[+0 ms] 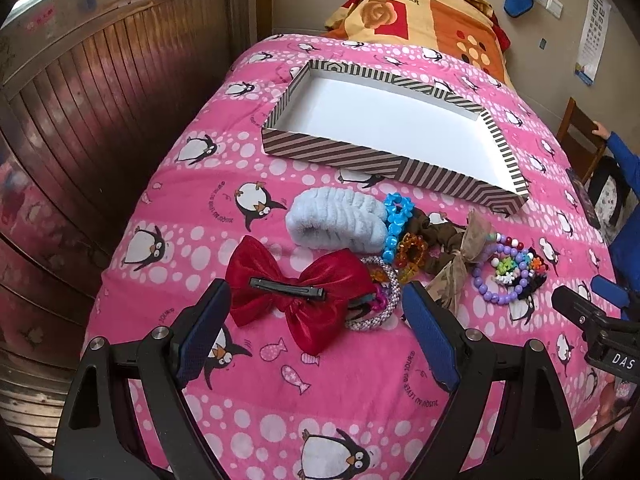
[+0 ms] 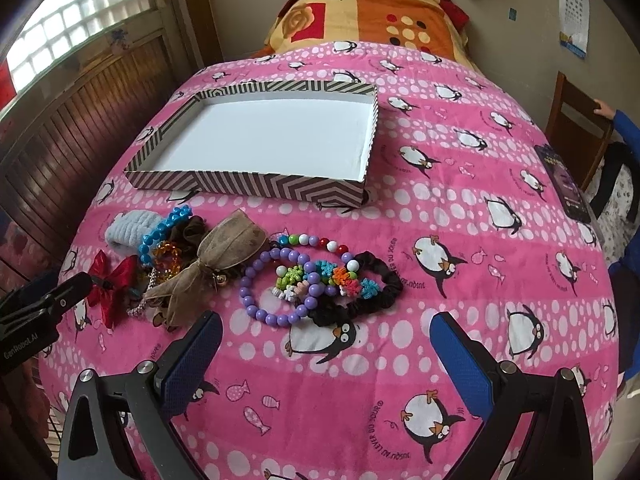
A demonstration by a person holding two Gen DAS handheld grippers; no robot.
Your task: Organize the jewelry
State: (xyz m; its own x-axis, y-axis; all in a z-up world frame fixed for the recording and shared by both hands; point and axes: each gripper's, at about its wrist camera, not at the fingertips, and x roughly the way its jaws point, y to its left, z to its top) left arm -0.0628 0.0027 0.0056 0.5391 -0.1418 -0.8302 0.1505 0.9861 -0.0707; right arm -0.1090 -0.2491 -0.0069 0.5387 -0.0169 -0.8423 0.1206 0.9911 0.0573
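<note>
A pile of hair pieces and bracelets lies on the pink penguin blanket [image 1: 320,392]. My left gripper [image 1: 316,300] is open, its fingers either side of a red bow clip [image 1: 300,300], above it. Beside the bow lie a pearl bangle [image 1: 384,300], a light blue scrunchie [image 1: 336,224], a blue bead bracelet [image 1: 396,224], an amber bracelet [image 1: 412,256] and a brown ribbon bow [image 2: 216,264]. My right gripper [image 2: 326,332] is open, just short of a purple bead bracelet [image 2: 276,288], colourful beads [image 2: 320,272] and a black scrunchie [image 2: 372,288]. The striped box [image 2: 248,188] stands empty behind.
A folded orange and red blanket [image 2: 376,12] lies at the bed's head. A dark booklet [image 2: 564,180] lies at the right edge. A wooden panelled wall [image 1: 80,128] runs along the left. A wooden chair [image 2: 576,120] and a person in blue [image 2: 628,128] are at the right.
</note>
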